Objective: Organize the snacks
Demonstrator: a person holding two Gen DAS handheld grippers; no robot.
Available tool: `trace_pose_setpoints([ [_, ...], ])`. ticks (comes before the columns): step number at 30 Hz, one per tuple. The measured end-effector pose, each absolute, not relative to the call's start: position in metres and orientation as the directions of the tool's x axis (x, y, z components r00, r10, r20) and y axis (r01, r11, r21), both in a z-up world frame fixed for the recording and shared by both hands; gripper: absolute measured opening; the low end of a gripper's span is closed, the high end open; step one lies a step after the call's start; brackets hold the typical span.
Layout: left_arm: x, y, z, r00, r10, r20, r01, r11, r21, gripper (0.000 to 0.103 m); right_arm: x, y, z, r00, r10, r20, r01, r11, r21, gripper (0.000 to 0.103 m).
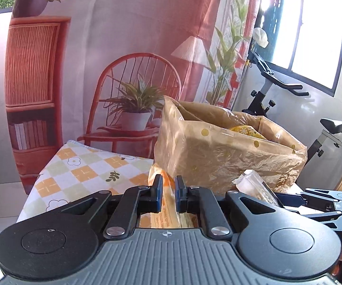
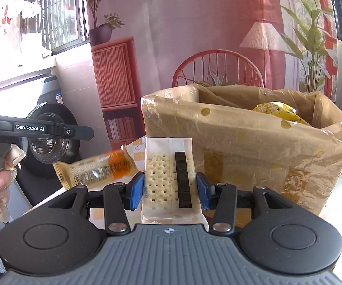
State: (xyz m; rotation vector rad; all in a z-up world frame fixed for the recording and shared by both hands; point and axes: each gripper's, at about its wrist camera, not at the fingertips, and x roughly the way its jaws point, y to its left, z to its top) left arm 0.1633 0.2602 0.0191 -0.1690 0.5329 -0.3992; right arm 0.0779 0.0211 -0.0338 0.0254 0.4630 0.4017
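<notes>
Crackers (image 2: 168, 178) sit clamped in the right tool (image 2: 171, 188); left tool (image 1: 169, 196) pinches an orange packet (image 1: 168, 210).

The worktop (image 1: 80, 166) has a checked cloth with orange and pale green squares and small flowers. On it stands a brown box wrapped in plastic (image 1: 223, 156).

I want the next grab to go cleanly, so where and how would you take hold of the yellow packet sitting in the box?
Probably from above. The yellow packet lies inside the plastic-lined box, with only its rounded top showing over the rim, so the walls block any side approach. Pinch that exposed top across its narrow width, jaws reaching down through the open mouth. How deep it sits cannot be seen.
</notes>
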Motion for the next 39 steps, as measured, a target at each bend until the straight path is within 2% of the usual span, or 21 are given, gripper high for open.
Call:
trace_pose_setpoints([
  [3,0.166,0.257,0.021,0.787,-0.408,-0.462,0.329,0.912,-0.244,0.012,0.078,0.019,-0.03,0.825,0.378,-0.421,-0.368,0.924,0.109,0.049],
  [7,0.175,0.261,0.002,0.759,-0.399,-0.514,0.302,0.916,-0.265,0.012,0.077,0.018,-0.037,0.816,0.373,-0.441,-0.357,0.926,0.121,0.049],
  [8,0.177,0.262,-0.005,0.747,-0.401,-0.529,0.298,0.915,-0.273,0.015,0.076,0.019,-0.039,0.813,0.372,-0.447,-0.357,0.926,0.121,0.049],
  [11,0.177,0.269,-0.027,0.722,-0.377,-0.579,0.275,0.926,-0.26,0.043,0.074,0.017,-0.048,0.804,0.366,-0.469,-0.346,0.929,0.131,0.049],
  [14,0.183,0.279,-0.047,0.698,-0.356,-0.621,0.252,0.934,-0.251,0.05,0.076,0.013,-0.051,0.805,0.359,-0.472,-0.327,0.933,0.151,0.049],
  [15,0.185,0.281,-0.051,0.692,-0.356,-0.628,0.253,0.934,-0.251,0.055,0.076,0.012,-0.05,0.807,0.356,-0.471,-0.325,0.934,0.15,0.049],
  [20,0.203,0.284,-0.077,0.638,-0.371,-0.675,0.335,0.923,-0.191,0.067,0.079,0.013,-0.047,0.815,0.349,-0.463,-0.323,0.936,0.138,0.049],
  [25,0.215,0.268,-0.102,0.627,-0.313,-0.714,0.385,0.921,-0.066,0.067,0.081,0.014,-0.049,0.814,0.344,-0.467,-0.316,0.938,0.14,0.049],
  [34,0.226,0.255,-0.129,0.574,-0.285,-0.768,0.367,0.928,-0.069,0.066,0.081,0.011,-0.052,0.811,0.318,-0.492,-0.288,0.948,0.137,0.049],
  [35,0.225,0.254,-0.13,0.568,-0.282,-0.773,0.365,0.928,-0.07,0.064,0.081,0.011,-0.053,0.811,0.314,-0.494,-0.284,0.949,0.137,0.049],
  [37,0.225,0.254,-0.133,0.558,-0.276,-0.783,0.361,0.93,-0.07,0.045,0.081,0.01,-0.053,0.811,0.306,-0.498,-0.274,0.952,0.138,0.049],
  [39,0.223,0.255,-0.134,0.56,-0.27,-0.784,0.36,0.931,-0.063,0.038,0.08,0.009,-0.054,0.813,0.3,-0.499,-0.267,0.954,0.14,0.049],
])
